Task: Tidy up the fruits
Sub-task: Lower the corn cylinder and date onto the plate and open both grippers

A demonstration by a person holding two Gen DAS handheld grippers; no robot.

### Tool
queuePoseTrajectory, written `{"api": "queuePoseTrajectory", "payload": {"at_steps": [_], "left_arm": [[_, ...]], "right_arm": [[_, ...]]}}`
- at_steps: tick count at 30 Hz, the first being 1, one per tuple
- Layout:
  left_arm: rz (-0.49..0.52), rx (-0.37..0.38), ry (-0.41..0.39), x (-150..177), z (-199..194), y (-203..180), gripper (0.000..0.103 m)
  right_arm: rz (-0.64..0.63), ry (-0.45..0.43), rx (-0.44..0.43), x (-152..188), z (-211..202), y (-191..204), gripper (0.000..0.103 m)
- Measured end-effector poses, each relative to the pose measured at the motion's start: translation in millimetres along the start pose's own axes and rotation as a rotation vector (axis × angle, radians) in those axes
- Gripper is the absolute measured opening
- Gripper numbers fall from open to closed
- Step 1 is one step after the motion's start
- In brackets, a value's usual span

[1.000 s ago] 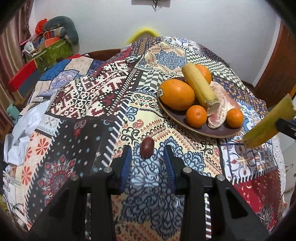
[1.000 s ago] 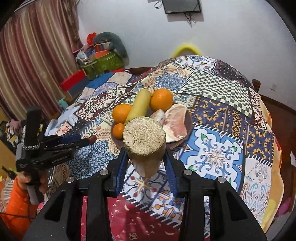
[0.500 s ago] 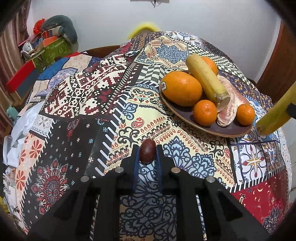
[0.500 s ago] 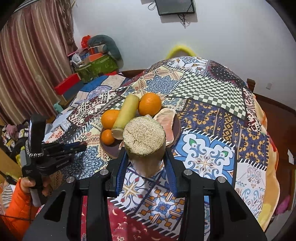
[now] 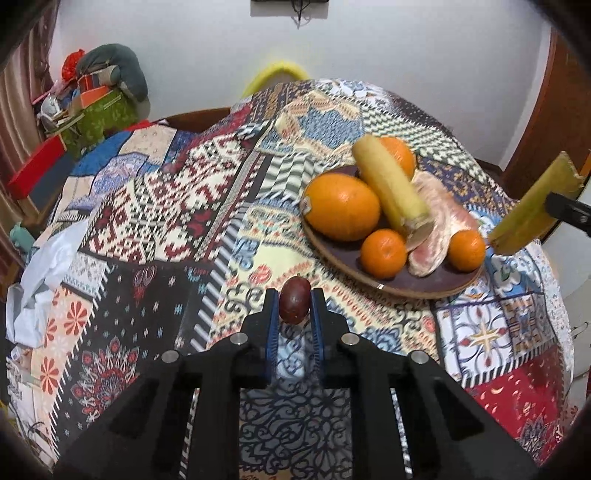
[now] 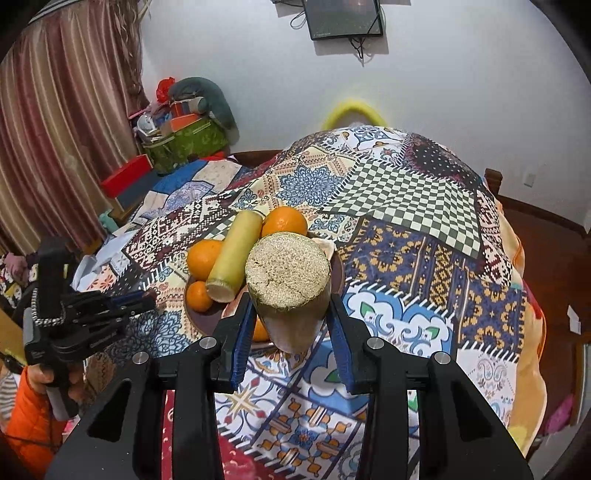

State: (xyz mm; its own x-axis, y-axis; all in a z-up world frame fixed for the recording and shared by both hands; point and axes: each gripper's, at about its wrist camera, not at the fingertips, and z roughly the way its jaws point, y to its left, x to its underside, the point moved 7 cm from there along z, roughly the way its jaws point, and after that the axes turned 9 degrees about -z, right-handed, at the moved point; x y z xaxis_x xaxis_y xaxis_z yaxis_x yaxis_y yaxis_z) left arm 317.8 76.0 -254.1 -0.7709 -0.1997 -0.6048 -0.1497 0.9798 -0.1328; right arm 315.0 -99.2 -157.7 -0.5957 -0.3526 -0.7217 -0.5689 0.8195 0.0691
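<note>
My left gripper (image 5: 294,308) is shut on a small dark red fruit (image 5: 294,300), a date or plum, just above the patterned cloth. Up and to the right stands a brown plate (image 5: 424,286) with a large orange (image 5: 341,212), two small oranges, another orange behind, a yellow-green cane piece (image 5: 389,194) and a pink peeled pomelo segment (image 5: 439,221). My right gripper (image 6: 291,325) is shut on a thick cane piece (image 6: 288,273), its cut end facing the camera, held over the plate's near side. That cane piece (image 5: 535,206) shows at the right edge of the left wrist view. The left gripper (image 6: 147,297) appears at the left of the right wrist view.
A patchwork cloth (image 6: 402,195) covers the round table. A person's hand in an orange sleeve (image 6: 29,413) holds the left tool. Boxes and a green bag (image 6: 188,142) are piled by the curtain. A yellow hoop (image 5: 275,72) stands behind the table, and a screen (image 6: 341,16) hangs on the wall.
The left jaws have closed on the dark red fruit, which lay between them open a second ago. The right gripper with its cane piece has drawn slightly back and up from the plate.
</note>
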Motion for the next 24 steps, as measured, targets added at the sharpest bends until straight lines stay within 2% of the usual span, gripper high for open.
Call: {"api": "queuePoseTrajectory", "payload": {"at_steps": [11, 24], "left_arm": [[0.016, 0.057, -0.008, -20.2, 13.3, -26.8, 0.016], [0.027, 0.042, -0.013, -27.5, 28.8, -34.3, 0.016]], "right_arm": [[-0.018, 0.033, 0.007, -12.0, 31.1, -7.3, 0.036], [-0.093, 0.076, 0.028, -31.5, 73.6, -2.0, 0.036]]}}
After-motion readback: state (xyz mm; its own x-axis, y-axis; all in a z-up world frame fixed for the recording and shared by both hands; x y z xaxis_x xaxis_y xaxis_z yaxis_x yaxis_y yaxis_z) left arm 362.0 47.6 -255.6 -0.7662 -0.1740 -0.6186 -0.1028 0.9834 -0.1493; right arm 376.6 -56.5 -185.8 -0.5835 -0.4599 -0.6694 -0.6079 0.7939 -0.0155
